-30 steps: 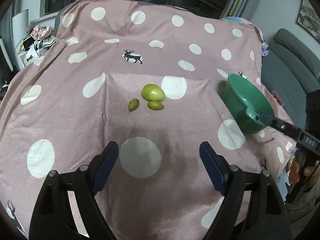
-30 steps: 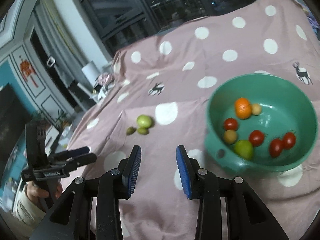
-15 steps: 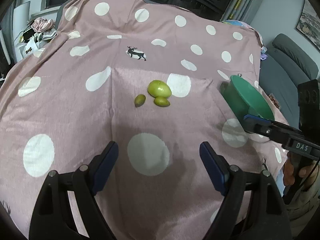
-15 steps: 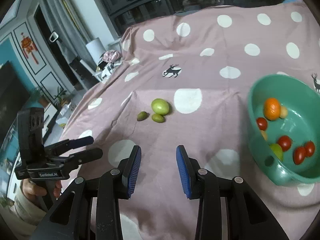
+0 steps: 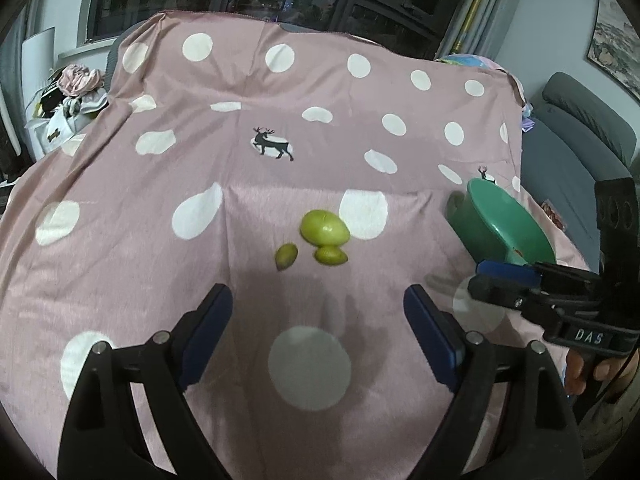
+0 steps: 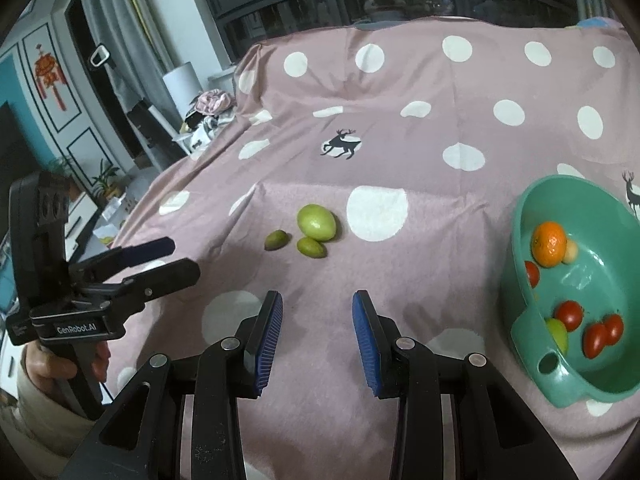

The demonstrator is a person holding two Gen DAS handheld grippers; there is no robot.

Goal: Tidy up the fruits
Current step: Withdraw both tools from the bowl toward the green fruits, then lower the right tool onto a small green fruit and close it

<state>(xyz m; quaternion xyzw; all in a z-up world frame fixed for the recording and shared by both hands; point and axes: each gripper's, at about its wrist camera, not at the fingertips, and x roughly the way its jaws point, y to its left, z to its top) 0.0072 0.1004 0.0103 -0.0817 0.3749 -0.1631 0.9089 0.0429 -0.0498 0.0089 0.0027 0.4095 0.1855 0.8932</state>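
Observation:
Three green fruits lie together on the pink dotted cloth: a large one [image 5: 325, 228] [image 6: 316, 222], a small one [image 5: 330, 256] [image 6: 311, 247] and an olive-coloured one [image 5: 286, 256] [image 6: 276, 239]. My left gripper [image 5: 318, 296] [image 6: 180, 258] hovers short of them, its jaws opening with nothing between them. My right gripper [image 6: 317, 298] [image 5: 492, 280] also points at them, jaws narrowly apart and holding nothing. The green bowl [image 5: 500, 224] [image 6: 520, 216] stands to the right, holding an orange [image 6: 549, 244], several tomatoes [image 6: 569, 315] and a green fruit [image 6: 558, 330].
The cloth drapes over the table's far and right edges. A grey sofa [image 5: 580, 128] stands beyond the right edge. A bin of clothes [image 5: 68, 96] [image 6: 210, 110] sits past the far left corner. A hand [image 6: 48, 364] holds the left gripper's handle.
The right gripper swung left, so the bowl slid to the right edge of its view and the green fruits came toward the centre. It reaches further into the left wrist view. The left jaws widened slightly.

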